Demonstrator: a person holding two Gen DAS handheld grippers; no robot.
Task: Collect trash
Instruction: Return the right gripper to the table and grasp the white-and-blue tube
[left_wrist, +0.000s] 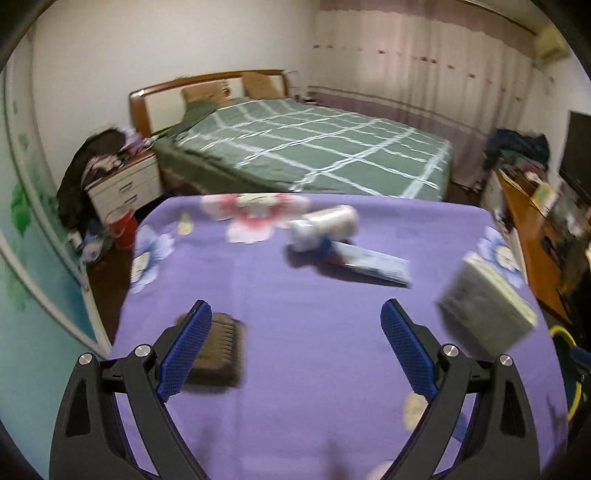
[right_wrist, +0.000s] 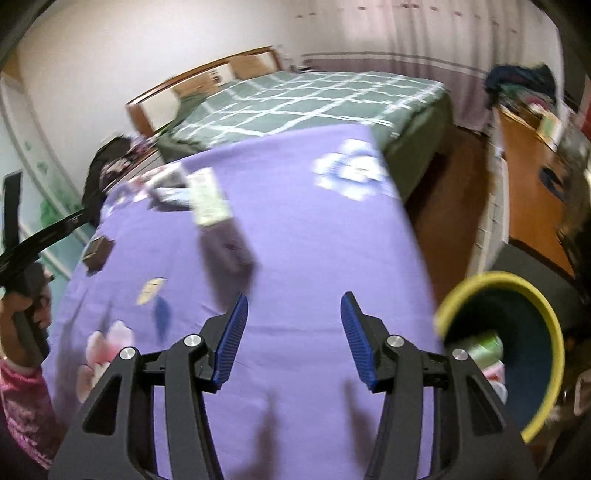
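Left tongs (left_wrist: 295, 343): jaws spread wide, nothing between them, held above the bench (left_wrist: 280, 302), which carries a purple floral cloth. A dark brown flat packet (left_wrist: 218, 350) lies on the cloth just behind the left finger. Ahead of these tongs, a white roll (left_wrist: 325, 227) rests against a flat blue-and-white tube (left_wrist: 369, 264). A grey-white box (left_wrist: 487, 306) appears to the right of the right finger, blurred; whether it rests on the cloth cannot be told.

Right tongs (right_wrist: 293, 332): jaws also spread wide, gripping nothing, above the cloth. To their right, beside the bench edge, stands a bin (right_wrist: 546, 321) with a yellow rim, holding green and pale scraps (right_wrist: 485, 349).
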